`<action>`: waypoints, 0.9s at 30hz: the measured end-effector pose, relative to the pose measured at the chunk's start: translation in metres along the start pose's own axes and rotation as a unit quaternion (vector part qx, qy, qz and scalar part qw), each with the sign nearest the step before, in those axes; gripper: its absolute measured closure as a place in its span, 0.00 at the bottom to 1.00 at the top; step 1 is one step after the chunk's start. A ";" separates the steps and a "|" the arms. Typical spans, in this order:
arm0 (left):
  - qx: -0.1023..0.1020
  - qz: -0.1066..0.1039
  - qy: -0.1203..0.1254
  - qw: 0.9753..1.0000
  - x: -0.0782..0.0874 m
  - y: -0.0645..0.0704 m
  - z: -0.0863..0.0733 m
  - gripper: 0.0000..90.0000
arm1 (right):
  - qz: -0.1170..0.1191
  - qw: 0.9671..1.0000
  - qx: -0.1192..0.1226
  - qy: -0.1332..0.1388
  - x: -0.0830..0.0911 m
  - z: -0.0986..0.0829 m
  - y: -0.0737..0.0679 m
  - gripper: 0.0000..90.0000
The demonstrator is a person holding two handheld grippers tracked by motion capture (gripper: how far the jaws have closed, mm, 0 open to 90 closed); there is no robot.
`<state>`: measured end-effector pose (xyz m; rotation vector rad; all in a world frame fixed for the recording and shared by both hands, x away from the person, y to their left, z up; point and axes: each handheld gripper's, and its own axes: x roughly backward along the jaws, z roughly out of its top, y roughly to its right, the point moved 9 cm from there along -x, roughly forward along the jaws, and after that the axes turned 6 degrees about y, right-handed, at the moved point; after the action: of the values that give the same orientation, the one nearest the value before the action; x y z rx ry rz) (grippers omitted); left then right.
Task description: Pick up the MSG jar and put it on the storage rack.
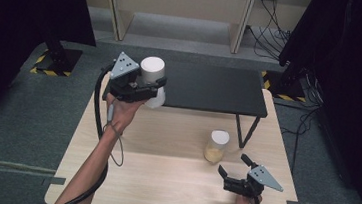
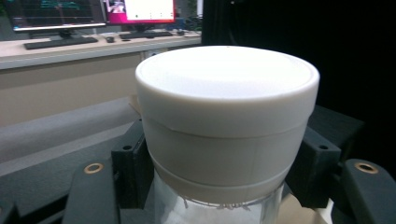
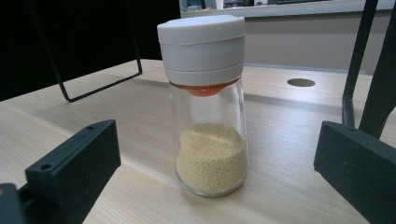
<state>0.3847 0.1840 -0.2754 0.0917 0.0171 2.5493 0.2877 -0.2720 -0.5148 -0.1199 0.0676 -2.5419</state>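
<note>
A clear glass shaker with a white cap (image 1: 152, 76) hangs in the air above the table's far left, with my left gripper (image 1: 142, 91) shut on it just under the cap. Up close its white cap (image 2: 226, 107) sits between the two black pads (image 2: 133, 165). A second shaker (image 1: 216, 146), white-capped and part full of yellow grains, stands upright on the wooden table (image 1: 161, 180) right of centre. My right gripper (image 1: 235, 170) is open near the front right edge, jaws pointing at that shaker (image 3: 208, 102), which stands a short way ahead of the wide-apart jaws.
A low black shelf (image 1: 210, 87) on thin metal legs stands across the table's far side; one leg (image 1: 241, 130) comes down just right of the grain shaker. A round hole (image 3: 301, 82) sits in the tabletop. Black curtains and stands flank the table.
</note>
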 end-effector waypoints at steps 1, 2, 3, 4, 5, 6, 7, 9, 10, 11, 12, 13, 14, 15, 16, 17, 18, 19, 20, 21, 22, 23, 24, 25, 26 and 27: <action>0.004 0.005 -0.001 1.000 -0.003 -0.002 0.000 0.38 | 0.000 1.000 -0.001 0.000 0.000 0.000 0.000 0.00; 0.004 0.012 0.000 1.000 -0.006 -0.003 0.000 0.38 | 0.000 1.000 -0.002 0.000 0.000 0.000 0.000 0.00; 0.004 0.020 -0.001 1.000 -0.008 -0.005 -0.001 0.38 | 0.000 1.000 -0.003 0.000 0.000 0.000 0.000 0.00; 0.005 0.027 -0.001 1.000 -0.011 -0.007 -0.001 0.38 | 0.000 1.000 -0.004 0.001 0.000 0.000 0.001 0.00; 0.006 0.034 -0.001 0.999 -0.014 -0.009 -0.001 0.38 | 0.000 1.000 -0.005 0.001 0.000 0.000 0.001 0.00; 0.007 0.039 -0.001 0.999 -0.016 -0.011 -0.001 0.38 | 0.000 1.000 -0.006 0.002 0.000 0.000 0.001 0.00; 0.007 0.044 0.000 0.999 -0.018 -0.013 -0.001 0.38 | 0.000 1.000 -0.007 0.001 0.000 0.000 0.001 0.00; 0.010 0.055 0.002 0.998 -0.022 -0.015 -0.002 0.38 | 0.001 1.000 -0.007 0.002 0.000 0.000 0.002 0.00; 0.009 0.060 0.002 0.998 -0.024 -0.015 -0.002 0.38 | 0.002 1.000 -0.007 0.002 0.000 0.000 0.002 0.00; 0.006 0.065 0.003 0.998 -0.026 -0.016 -0.002 0.38 | 0.002 1.000 -0.008 0.001 0.000 0.000 0.002 0.00; 0.007 0.067 0.003 0.998 -0.028 -0.016 -0.002 0.38 | 0.002 1.000 -0.008 0.001 0.000 0.000 0.002 0.00; 0.006 0.069 0.004 0.998 -0.030 -0.016 -0.001 0.38 | 0.003 1.000 -0.008 0.002 0.000 0.000 0.002 0.00; 0.003 0.071 0.003 0.997 -0.033 -0.017 0.000 0.38 | 0.002 1.000 -0.009 0.002 0.000 0.000 0.002 0.00; -0.001 0.077 -0.001 0.997 -0.035 -0.016 0.001 0.38 | 0.003 1.000 -0.009 0.001 0.000 0.000 0.002 0.00; -0.004 0.082 -0.004 0.997 -0.038 -0.015 0.002 0.38 | 0.003 1.000 -0.010 0.001 0.001 -0.001 0.002 0.00; -0.005 0.085 -0.005 0.996 -0.040 -0.015 0.002 0.38 | 0.003 1.000 -0.010 0.002 0.001 -0.001 0.002 0.00; -0.003 0.087 -0.006 0.996 -0.042 -0.016 0.002 0.38 | 0.003 1.000 -0.010 0.002 0.001 -0.001 0.002 0.00; 0.001 0.089 -0.006 0.996 -0.043 -0.016 0.002 0.38 | 0.003 1.000 -0.010 0.002 0.001 -0.001 0.002 0.00; 0.004 0.091 -0.004 0.996 -0.045 -0.016 0.001 0.38 | 0.003 1.000 -0.011 0.001 0.001 -0.001 0.002 0.00; 0.008 0.092 -0.004 0.996 -0.046 -0.017 0.000 0.38 | 0.003 1.000 -0.010 0.002 0.001 -0.001 0.002 0.00; 0.009 0.094 -0.005 0.996 -0.047 -0.017 0.000 0.38 | 0.003 1.000 -0.011 0.002 0.001 -0.001 0.002 0.00; 0.006 0.097 -0.009 0.995 -0.048 -0.017 -0.001 0.38 | 0.004 1.000 -0.011 0.003 0.001 -0.001 0.003 0.00; 0.004 0.101 -0.012 0.995 -0.050 -0.017 -0.001 0.38 | 0.003 1.000 -0.012 0.002 0.001 -0.001 0.003 0.00; 0.003 0.104 -0.011 0.994 -0.051 -0.017 -0.002 0.38 | 0.004 1.000 -0.012 0.002 0.001 -0.001 0.003 0.00; 0.002 0.105 -0.013 0.994 -0.052 -0.018 -0.003 0.38 | 0.004 1.000 -0.011 0.002 0.001 -0.001 0.003 0.00; 0.002 0.107 -0.013 0.994 -0.052 -0.018 -0.005 0.38 | 0.005 1.000 -0.011 0.002 0.001 -0.001 0.003 0.00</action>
<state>0.4378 0.1700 -0.2844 0.1352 0.0031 2.7627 0.2886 -0.2746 -0.5157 -0.1229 0.0983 -2.5326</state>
